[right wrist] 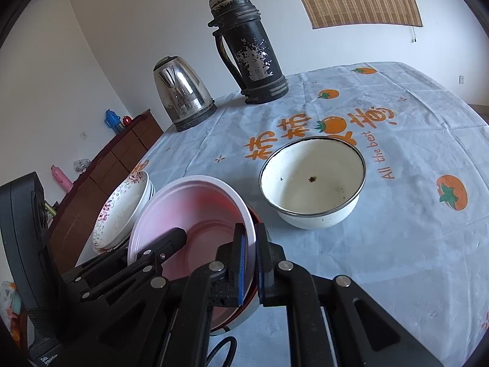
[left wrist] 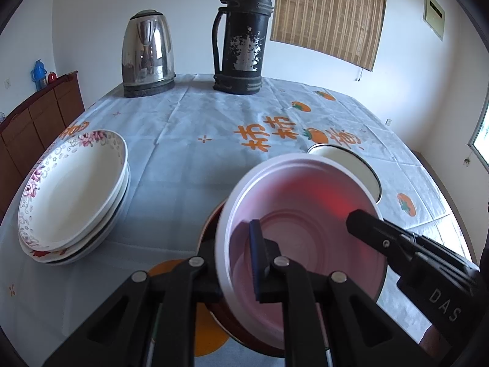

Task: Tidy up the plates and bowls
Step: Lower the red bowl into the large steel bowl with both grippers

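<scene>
Both grippers, left [left wrist: 241, 263] and right [right wrist: 251, 263], clamp opposite rims of the pink bowl [right wrist: 195, 214], tilted above the red bowl [left wrist: 214, 229]; level it, then lower evenly so it nests.

A shiny kettle [left wrist: 148, 53] and a tall black flask [left wrist: 241, 38] stand side by side on the tablecloth [left wrist: 189, 128].

clear: tablecloth [left wrist: 189, 165] centre | blocked: plate stack [left wrist: 73, 195] left, enamel bowl [right wrist: 311, 183] right
</scene>
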